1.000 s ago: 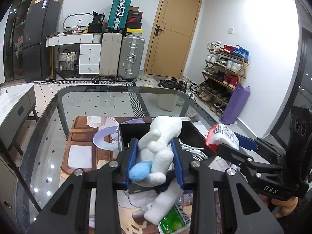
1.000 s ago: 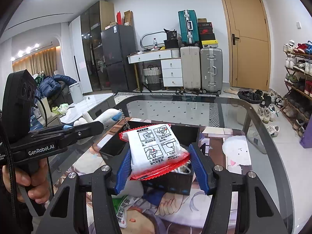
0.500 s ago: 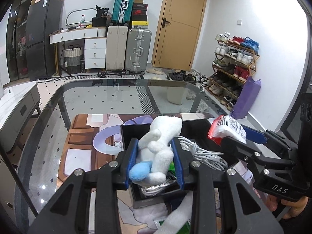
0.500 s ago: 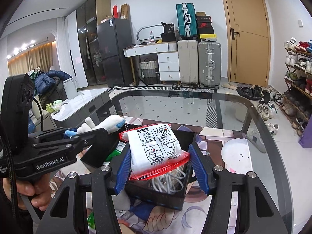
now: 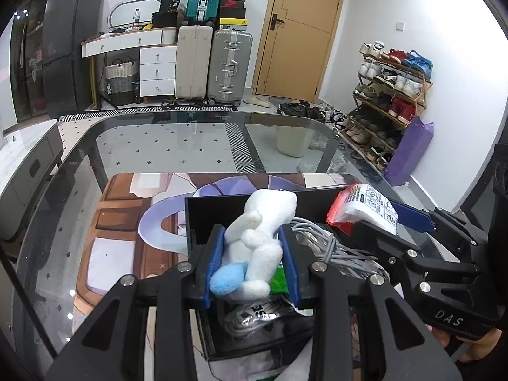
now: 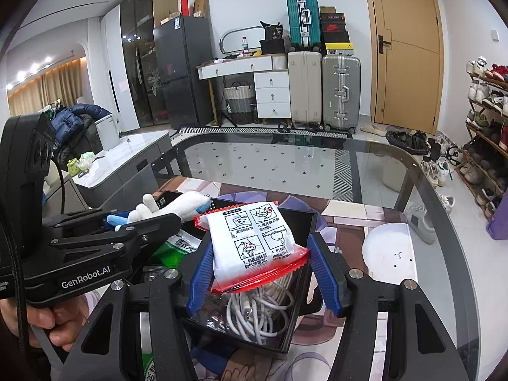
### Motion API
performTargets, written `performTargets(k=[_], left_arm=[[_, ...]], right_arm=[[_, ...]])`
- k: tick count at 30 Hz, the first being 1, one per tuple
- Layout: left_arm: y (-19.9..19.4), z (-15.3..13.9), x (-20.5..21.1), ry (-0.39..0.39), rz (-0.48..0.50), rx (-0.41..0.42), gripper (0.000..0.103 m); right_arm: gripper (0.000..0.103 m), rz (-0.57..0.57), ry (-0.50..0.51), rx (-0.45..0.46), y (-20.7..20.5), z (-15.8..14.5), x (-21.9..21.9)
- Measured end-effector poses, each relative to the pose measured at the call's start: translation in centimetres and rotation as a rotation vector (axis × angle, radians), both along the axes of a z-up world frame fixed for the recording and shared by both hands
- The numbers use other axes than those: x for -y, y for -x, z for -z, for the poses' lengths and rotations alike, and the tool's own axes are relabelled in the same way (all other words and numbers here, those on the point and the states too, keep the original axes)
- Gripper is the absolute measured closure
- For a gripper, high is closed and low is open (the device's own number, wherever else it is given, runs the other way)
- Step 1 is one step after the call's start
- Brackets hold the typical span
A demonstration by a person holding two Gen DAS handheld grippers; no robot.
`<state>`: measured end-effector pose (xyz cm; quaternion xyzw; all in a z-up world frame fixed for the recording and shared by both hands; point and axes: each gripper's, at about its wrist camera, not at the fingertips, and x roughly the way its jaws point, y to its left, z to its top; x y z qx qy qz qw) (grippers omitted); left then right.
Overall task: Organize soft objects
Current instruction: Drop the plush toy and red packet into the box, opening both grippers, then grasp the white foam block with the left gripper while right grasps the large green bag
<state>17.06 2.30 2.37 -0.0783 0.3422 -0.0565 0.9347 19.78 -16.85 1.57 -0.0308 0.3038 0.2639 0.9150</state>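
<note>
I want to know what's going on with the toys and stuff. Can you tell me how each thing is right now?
Left gripper: jaws shut on the plush toy.
Plush toy: held up over the black box.
Right gripper: jaws shut on the white packet.
White packet: held up over the box.
Black box: open, no lid seen.
White cables: coiled inside the box.
Green packet: lying in the box.
Door: closed.

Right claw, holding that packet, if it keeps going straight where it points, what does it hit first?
Probably the white cables in the black box, just below the packet; depth is unclear.
</note>
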Motion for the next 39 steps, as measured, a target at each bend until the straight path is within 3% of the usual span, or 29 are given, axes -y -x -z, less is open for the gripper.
performTargets(k=[11,14,16,20,23,26,28,29,39], left_arm=[[-0.5,0.7,1.0,-0.061,0.018,-0.015,0.07],[-0.6,0.8,1.1,-0.058,0.022,-0.021,0.069],[-0.5,0.7,1.3,-0.058,0.035,-0.028,0.067],[-0.1,0.4,1.5,-0.065,0.049,-0.029,0.046],[0.5,0.2,1.4,-0.054,0.057,-0.039,0.043],[1.6,-0.4,1.3,-0.038,0.064,-0.02,0.019],[2.7,-1.2,1.0,-0.021,0.06,0.009,0.012],[3.0,-1.3,0.9,-0.033,0.044,0.011,0.002],[6.3,-1.2,-2.2,-0.015,-0.043,0.009,0.0]], right_arm=[[0.042,0.005,0.027,-0.015,-1.8,1.1,-0.3],[0.035,0.015,0.03,-0.005,-1.7,1.1,0.0],[0.022,0.029,0.02,0.005,-1.3,0.9,0.5],[0.01,0.053,-0.006,0.008,-0.4,0.5,1.8],[0.002,0.067,-0.019,0.002,0.5,0.4,2.6],[0.001,0.066,-0.025,0.001,1.6,0.4,3.3],[0.001,0.065,-0.052,-0.006,2.3,0.4,3.8],[0.001,0.064,-0.064,-0.012,2.7,0.4,4.0],[0.001,0.069,-0.086,-0.05,5.3,1.3,5.0]])
